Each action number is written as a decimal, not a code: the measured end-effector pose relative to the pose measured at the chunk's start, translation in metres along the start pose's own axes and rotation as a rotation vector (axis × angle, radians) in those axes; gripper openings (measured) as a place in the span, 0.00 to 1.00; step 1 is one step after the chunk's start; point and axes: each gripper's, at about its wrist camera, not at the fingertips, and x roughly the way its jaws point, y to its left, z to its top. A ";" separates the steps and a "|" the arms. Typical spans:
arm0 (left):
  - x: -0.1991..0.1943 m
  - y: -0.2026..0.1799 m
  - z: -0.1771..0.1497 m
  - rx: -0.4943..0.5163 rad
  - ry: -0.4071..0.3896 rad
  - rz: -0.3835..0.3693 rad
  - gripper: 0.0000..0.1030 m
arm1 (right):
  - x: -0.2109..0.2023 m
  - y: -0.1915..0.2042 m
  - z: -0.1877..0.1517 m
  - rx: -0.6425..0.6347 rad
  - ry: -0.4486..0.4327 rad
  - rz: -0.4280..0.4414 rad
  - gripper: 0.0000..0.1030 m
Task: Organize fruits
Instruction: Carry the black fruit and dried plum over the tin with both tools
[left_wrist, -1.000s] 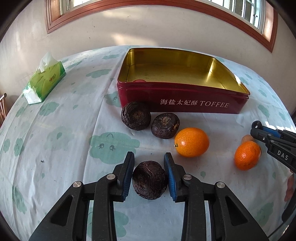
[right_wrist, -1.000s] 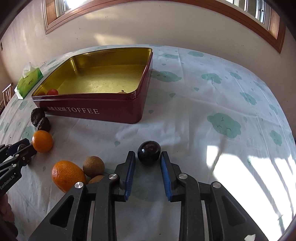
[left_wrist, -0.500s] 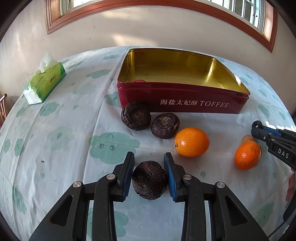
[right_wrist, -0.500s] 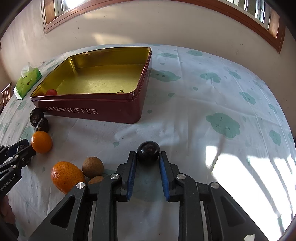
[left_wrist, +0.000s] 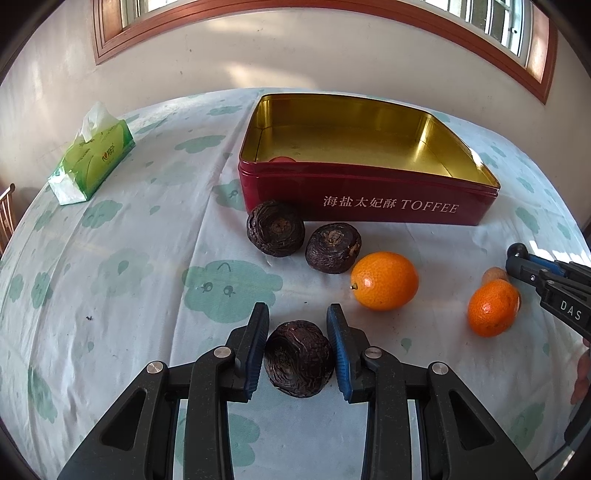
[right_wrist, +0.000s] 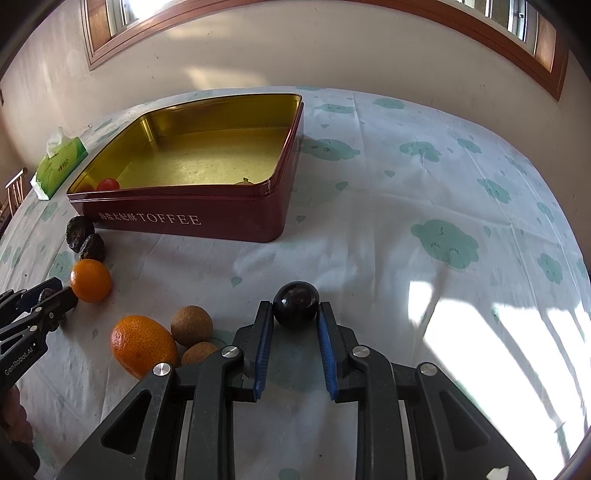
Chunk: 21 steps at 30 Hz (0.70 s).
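Observation:
My left gripper (left_wrist: 297, 325) is shut on a dark wrinkled fruit (left_wrist: 298, 357), which is held between its blue pads just above the tablecloth. My right gripper (right_wrist: 294, 314) is shut on a smooth dark round fruit (right_wrist: 296, 303) at its fingertips. A red TOFFEE tin (left_wrist: 369, 195) with a gold inside stands open at the back; it also shows in the right wrist view (right_wrist: 192, 218) and holds a small red fruit (right_wrist: 108, 183). Two more dark wrinkled fruits (left_wrist: 276, 228) (left_wrist: 333, 248) and two oranges (left_wrist: 384, 280) (left_wrist: 493, 312) lie in front of it.
A green tissue pack (left_wrist: 92, 158) lies at the far left of the table. Two small brown fruits (right_wrist: 191, 325) (right_wrist: 198, 352) lie beside an orange (right_wrist: 144, 345) left of my right gripper. The floral tablecloth (right_wrist: 443, 206) stretches to the right.
My right gripper has closed its jaws onto the smooth dark fruit. My left gripper has stayed shut on the wrinkled fruit and has lifted it slightly.

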 end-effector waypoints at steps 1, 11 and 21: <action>-0.001 0.000 0.000 0.001 -0.002 0.001 0.33 | -0.002 0.001 0.000 -0.001 -0.002 0.001 0.22; -0.013 -0.003 0.003 0.018 -0.022 -0.004 0.33 | -0.019 0.005 0.000 -0.012 -0.027 0.013 0.22; -0.019 -0.005 0.008 0.025 -0.043 -0.014 0.33 | -0.028 0.009 0.000 -0.014 -0.034 0.038 0.22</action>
